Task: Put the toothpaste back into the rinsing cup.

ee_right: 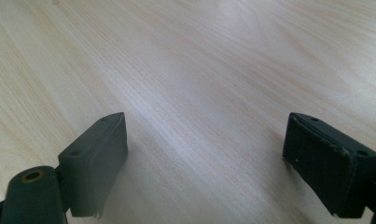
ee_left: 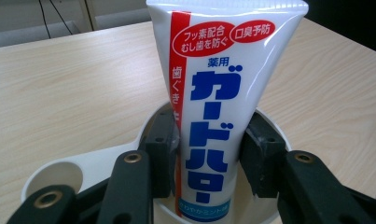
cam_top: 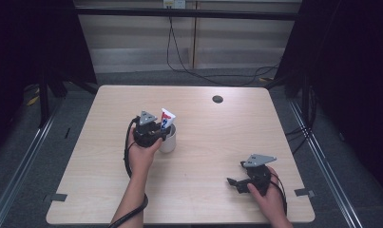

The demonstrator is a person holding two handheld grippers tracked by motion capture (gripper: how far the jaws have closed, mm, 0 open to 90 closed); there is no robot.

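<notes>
A white toothpaste tube point(cam_top: 167, 118) with blue and red print stands upright in a white cup point(cam_top: 169, 140) left of the table's middle. My left gripper point(cam_top: 164, 129) reaches over the cup's rim and is shut on the tube. In the left gripper view the tube point(ee_left: 223, 93) sits between both pads point(ee_left: 160, 144), which touch its sides inside the cup point(ee_left: 83, 161). My right gripper point(cam_top: 233, 183) rests low over the table at the front right, pointing left, open. Its view shows the jaws point(ee_right: 204, 154) wide apart over bare wood.
The light wooden table point(cam_top: 213, 142) has a round cable hole point(cam_top: 217, 99) at the back. Tape marks point(cam_top: 304, 192) sit near the front corners. Cables point(cam_top: 198, 71) run over the floor behind the table, and metal rails flank both sides.
</notes>
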